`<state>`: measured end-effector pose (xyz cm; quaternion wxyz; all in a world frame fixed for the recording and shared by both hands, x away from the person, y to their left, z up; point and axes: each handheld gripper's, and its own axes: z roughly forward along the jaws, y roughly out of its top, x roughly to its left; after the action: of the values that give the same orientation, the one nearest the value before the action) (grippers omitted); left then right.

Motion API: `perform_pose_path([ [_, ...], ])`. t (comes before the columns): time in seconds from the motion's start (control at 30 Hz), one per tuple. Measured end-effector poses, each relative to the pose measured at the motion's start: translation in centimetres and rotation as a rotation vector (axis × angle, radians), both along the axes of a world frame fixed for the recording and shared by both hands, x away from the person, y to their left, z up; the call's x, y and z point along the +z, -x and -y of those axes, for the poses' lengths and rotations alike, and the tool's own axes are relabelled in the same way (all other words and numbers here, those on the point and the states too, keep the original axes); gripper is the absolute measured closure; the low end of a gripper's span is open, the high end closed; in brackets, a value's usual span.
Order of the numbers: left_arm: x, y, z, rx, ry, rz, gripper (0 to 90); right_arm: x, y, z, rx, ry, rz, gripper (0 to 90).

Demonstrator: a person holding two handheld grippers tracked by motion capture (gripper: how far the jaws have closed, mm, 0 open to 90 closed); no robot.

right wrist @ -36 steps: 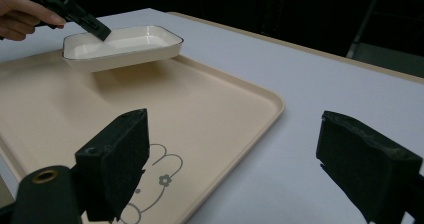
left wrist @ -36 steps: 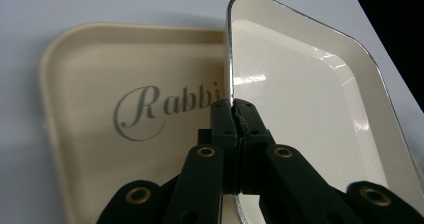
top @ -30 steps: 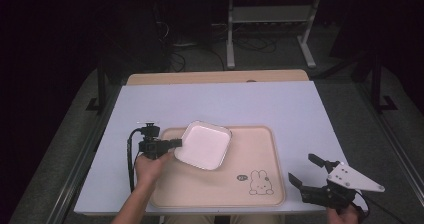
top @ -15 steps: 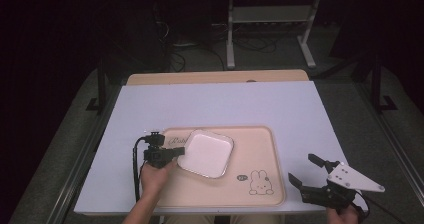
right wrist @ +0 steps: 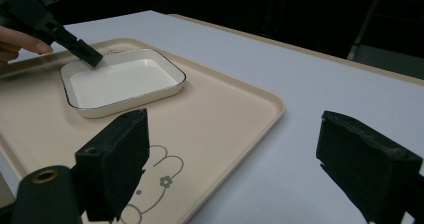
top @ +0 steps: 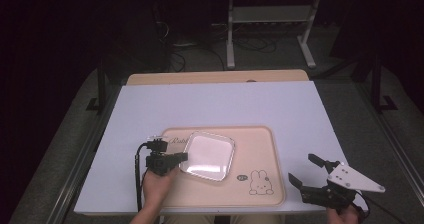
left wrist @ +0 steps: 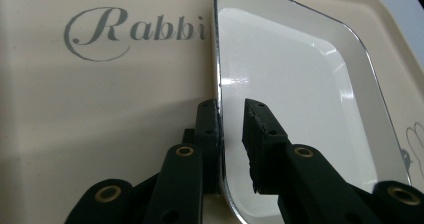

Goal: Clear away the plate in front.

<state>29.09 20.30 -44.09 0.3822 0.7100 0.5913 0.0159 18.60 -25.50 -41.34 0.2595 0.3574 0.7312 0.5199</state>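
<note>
A white rectangular dish (top: 207,155) with a dark rim lies flat on the beige rabbit tray (top: 255,149), left of its middle. My left gripper (top: 184,156) is at the dish's left edge. In the left gripper view its jaws straddle the rim of the dish (left wrist: 300,94): they have just been opening, and the inner pad stands clear of the wall. My right gripper (top: 301,167) hovers open at the tray's near right corner, with nothing between its fingers. The right gripper view shows the dish (right wrist: 120,81) and the left gripper (right wrist: 92,59) on it.
The tray (right wrist: 225,109) sits on a pale lavender table top (top: 225,104), near its front edge. A wooden strip (top: 215,77) runs along the far edge. A metal stand (top: 270,19) and cables lie on the dark floor beyond.
The dish was held tilted above the tray; now it lies flat on it, shifted toward the near side. The left jaws have parted at its rim. The right gripper has not moved.
</note>
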Motion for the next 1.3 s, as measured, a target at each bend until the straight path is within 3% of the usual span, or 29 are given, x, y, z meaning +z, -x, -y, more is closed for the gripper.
perform_pose_path([
  [0.53, 0.0, 2.1, 0.3, -0.026, 0.002, 0.014, 75.9, 0.0, 0.0, 0.0, -0.006, 0.004, 0.004, 12.9],
  [1.3, -0.2, 3.0, 0.9, -0.06, 0.01, 0.024, 75.1, 0.1, 0.1, 0.0, -0.015, 0.002, 0.006, 12.9],
])
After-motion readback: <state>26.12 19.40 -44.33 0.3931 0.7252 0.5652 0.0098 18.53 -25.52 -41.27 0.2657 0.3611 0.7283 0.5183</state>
